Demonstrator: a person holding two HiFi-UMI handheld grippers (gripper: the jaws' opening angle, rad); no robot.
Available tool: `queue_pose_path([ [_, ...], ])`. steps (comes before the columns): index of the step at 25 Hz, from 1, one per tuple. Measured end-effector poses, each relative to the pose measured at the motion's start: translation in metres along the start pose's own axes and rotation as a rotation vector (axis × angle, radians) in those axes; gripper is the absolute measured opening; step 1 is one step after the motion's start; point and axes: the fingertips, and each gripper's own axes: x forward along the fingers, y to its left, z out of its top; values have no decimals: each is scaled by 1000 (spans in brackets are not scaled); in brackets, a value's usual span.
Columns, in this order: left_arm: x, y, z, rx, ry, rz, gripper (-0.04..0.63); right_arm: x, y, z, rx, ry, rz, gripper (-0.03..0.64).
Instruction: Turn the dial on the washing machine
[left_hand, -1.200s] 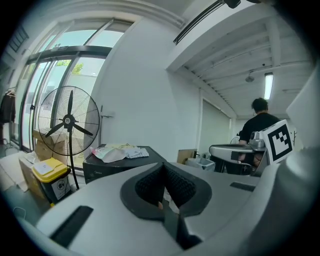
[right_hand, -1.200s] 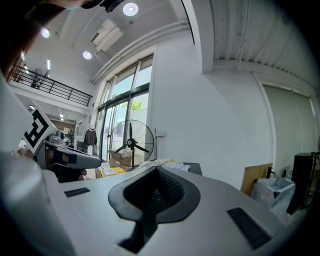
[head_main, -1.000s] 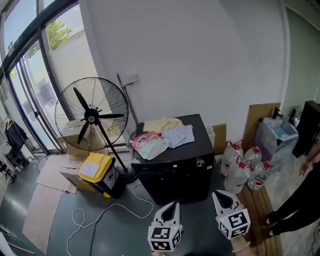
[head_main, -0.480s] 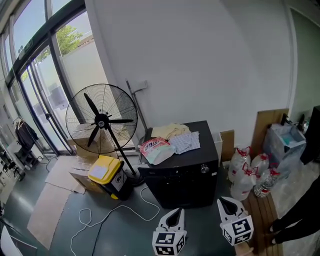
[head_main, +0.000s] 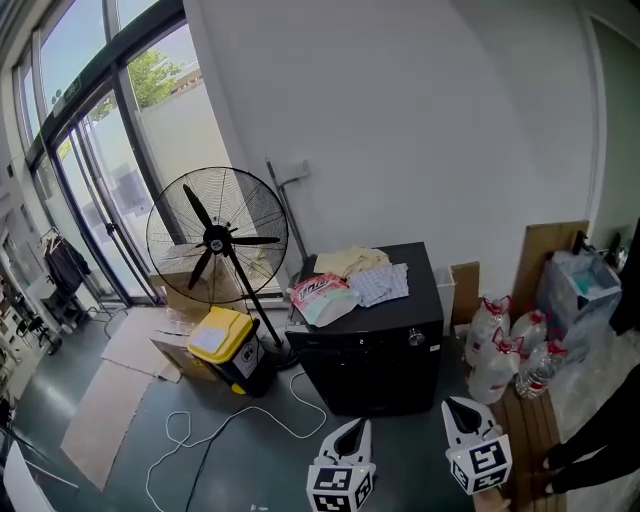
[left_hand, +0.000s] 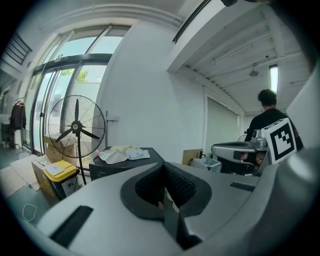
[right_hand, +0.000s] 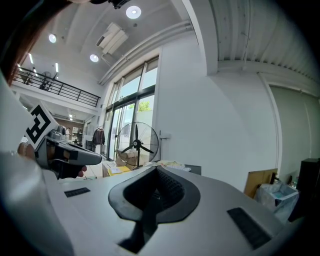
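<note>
Now, left gripper (head_main: 352, 428): jaws together, empty.
Right gripper (head_main: 458, 405): likewise.
Yellow-lidded bin (head_main: 222, 336), left of washing machine (head_main: 375, 352): lid down, contents hidden.

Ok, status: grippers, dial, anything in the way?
Left gripper, right gripper: jaws shut, empty. Dial on washing machine front, untouched. Cable on floor, off left.

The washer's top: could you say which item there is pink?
The pouch at its front left; the others are a yellow cloth and a checked cloth.

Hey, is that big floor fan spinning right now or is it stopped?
Stopped: the floor fan shows three sharp, separate blades, with no motion blur.
</note>
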Motion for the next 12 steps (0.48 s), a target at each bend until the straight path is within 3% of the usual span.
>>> queue_pose_path([
  [12,-5,-4,-11,2,38,-13,17,-12,-6,0,24,-7,-40,26],
])
